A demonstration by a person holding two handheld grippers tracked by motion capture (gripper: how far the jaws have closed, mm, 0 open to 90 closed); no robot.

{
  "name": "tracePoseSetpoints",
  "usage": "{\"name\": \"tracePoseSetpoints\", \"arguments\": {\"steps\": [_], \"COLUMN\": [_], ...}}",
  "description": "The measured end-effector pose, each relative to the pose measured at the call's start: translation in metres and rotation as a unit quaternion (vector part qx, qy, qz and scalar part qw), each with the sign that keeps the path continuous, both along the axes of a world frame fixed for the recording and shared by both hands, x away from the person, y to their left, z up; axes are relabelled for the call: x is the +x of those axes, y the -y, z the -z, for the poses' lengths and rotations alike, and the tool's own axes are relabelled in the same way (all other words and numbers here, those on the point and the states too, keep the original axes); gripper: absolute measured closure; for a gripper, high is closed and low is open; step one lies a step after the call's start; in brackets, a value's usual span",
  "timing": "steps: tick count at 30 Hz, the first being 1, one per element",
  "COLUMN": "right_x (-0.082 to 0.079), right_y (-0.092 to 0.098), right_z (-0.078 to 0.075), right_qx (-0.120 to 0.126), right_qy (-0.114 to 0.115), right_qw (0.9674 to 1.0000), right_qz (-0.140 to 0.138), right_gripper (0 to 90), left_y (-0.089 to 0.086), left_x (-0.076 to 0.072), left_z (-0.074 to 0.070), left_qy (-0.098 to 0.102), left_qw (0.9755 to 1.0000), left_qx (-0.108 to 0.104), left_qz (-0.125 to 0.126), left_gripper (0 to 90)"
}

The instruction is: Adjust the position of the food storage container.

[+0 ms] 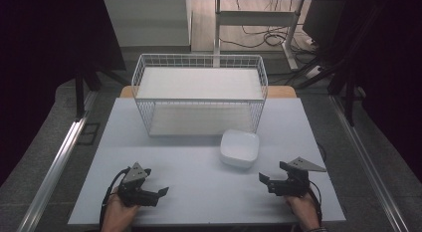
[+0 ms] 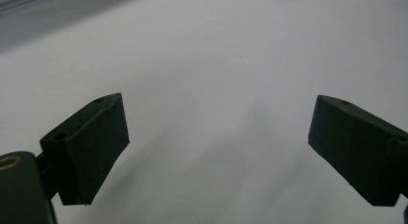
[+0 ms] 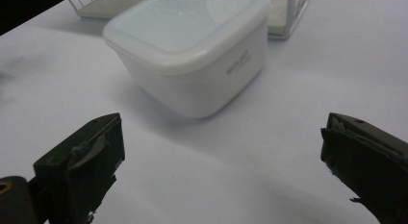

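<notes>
Now we see a lidded white plastic tub [image 1: 240, 148] on the pale counter [image 1: 199, 192], just before a white wire basket [image 1: 199, 92]. It lies ahead-left of our nearer right tool [image 1: 264, 181]; both it and the left tool [image 1: 161, 192] are spread, empty.

white container [image 1: 239, 148] before wire basket [image 1: 199, 95] | left gripper [image 1: 160, 192], right gripper [image 1: 265, 180] (facing inward) near table [image 1: 199, 192] front

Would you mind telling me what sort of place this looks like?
Probably a lab or recording workspace: a plain white table ringed by dark curtains, with loose floor cables and a desk frame behind.
</notes>
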State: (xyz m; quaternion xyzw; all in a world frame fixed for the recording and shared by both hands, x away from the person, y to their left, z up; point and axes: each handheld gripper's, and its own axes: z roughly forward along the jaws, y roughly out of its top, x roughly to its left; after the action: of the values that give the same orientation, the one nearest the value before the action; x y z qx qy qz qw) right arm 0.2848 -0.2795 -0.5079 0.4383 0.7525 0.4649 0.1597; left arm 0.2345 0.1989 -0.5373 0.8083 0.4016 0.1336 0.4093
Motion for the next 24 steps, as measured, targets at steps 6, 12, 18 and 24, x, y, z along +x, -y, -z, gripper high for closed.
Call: {"name": "tracePoseSetpoints", "arguments": {"steps": [6, 12, 18, 24], "right_x": [-0.003, -0.003, -0.003, -0.003], "right_y": [-0.017, -0.018, -0.020, -0.021], "right_z": [0.004, 0.004, 0.003, 0.003], "right_qx": [-0.053, -0.068, -0.068, -0.070], "right_qy": [0.011, 0.013, 0.003, -0.005], "right_qw": [0.9985, 0.9976, 0.9976, 0.9972], "right_qz": [-0.008, 0.000, -0.013, -0.024], "right_gripper": [0.1, 0.0, 0.0, 0.0], "left_y": [-0.002, -0.003, -0.003, -0.001], "left_x": [-0.001, 0.001, 0.001, 0.001], "left_z": [-0.001, 0.000, -0.001, -0.001], "left_qy": [0.007, 0.005, 0.014, 0.016], "left_qw": [0.9998, 0.9996, 0.9993, 0.9995], "left_qx": [-0.014, -0.027, -0.032, -0.027], "left_qz": [0.008, 0.009, 0.011, 0.009], "left_gripper": [7.5, 8.0, 5.7, 3.8]}}
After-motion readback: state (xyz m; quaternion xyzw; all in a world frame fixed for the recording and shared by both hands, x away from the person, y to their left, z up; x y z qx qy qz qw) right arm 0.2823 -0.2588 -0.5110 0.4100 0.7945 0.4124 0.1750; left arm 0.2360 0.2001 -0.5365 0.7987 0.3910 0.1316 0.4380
